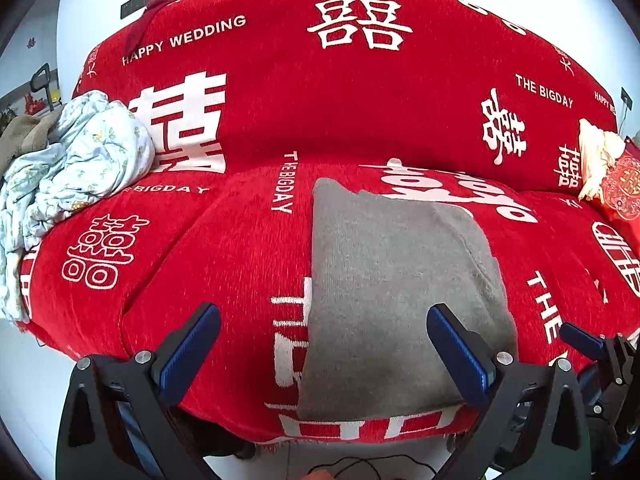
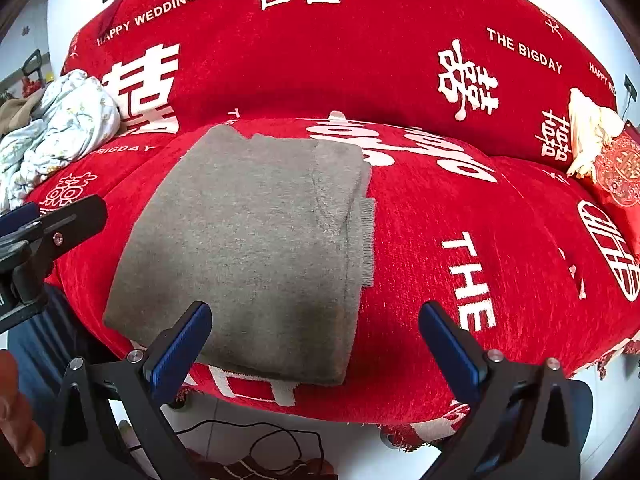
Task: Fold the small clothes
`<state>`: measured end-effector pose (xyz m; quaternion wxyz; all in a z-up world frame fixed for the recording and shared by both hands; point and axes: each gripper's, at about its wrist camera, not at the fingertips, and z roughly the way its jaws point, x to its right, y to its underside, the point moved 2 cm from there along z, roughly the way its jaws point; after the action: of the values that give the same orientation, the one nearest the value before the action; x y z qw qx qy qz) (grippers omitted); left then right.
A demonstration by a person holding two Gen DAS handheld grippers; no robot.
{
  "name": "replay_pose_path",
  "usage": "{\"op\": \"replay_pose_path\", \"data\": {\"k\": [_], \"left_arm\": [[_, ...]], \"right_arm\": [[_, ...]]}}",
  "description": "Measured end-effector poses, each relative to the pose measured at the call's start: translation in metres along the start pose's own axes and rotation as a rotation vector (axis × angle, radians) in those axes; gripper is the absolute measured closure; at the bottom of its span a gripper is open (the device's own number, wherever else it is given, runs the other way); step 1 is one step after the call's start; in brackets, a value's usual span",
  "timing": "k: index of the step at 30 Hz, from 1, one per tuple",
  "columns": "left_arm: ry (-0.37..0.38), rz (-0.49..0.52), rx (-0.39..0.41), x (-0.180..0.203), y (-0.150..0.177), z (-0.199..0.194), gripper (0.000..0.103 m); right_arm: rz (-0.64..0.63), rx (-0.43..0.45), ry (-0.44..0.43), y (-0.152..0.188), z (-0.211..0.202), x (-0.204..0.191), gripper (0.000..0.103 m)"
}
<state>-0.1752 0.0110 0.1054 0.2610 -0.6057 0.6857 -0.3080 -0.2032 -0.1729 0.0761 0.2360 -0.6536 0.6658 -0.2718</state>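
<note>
A grey knit garment [image 1: 396, 296] lies folded into a long rectangle on the red sofa seat [image 1: 208, 264]; it also shows in the right wrist view [image 2: 256, 240]. My left gripper [image 1: 324, 348] is open and empty, hovering above the garment's near left edge. My right gripper [image 2: 316, 344] is open and empty, above the garment's near right corner. The right gripper's fingers [image 1: 580, 338] show at the right edge of the left wrist view. The left gripper's fingers [image 2: 60, 220] show at the left edge of the right wrist view.
A crumpled pale floral cloth pile [image 1: 76, 168] sits at the sofa's left end, also in the right wrist view [image 2: 60, 128]. A cream cloth [image 1: 598, 156] and a red cushion [image 2: 618, 172] sit at the right end. Cables [image 2: 272, 444] lie on the floor below the seat edge.
</note>
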Motion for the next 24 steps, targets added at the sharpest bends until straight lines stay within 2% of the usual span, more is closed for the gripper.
{"op": "replay_pose_path", "data": {"k": [24], "left_arm": [[0.005, -0.043, -0.007, -0.012, 0.002, -0.001, 0.0]], "right_arm": [[-0.017, 0.015, 0.01, -0.004, -0.008, -0.003, 0.0]]}}
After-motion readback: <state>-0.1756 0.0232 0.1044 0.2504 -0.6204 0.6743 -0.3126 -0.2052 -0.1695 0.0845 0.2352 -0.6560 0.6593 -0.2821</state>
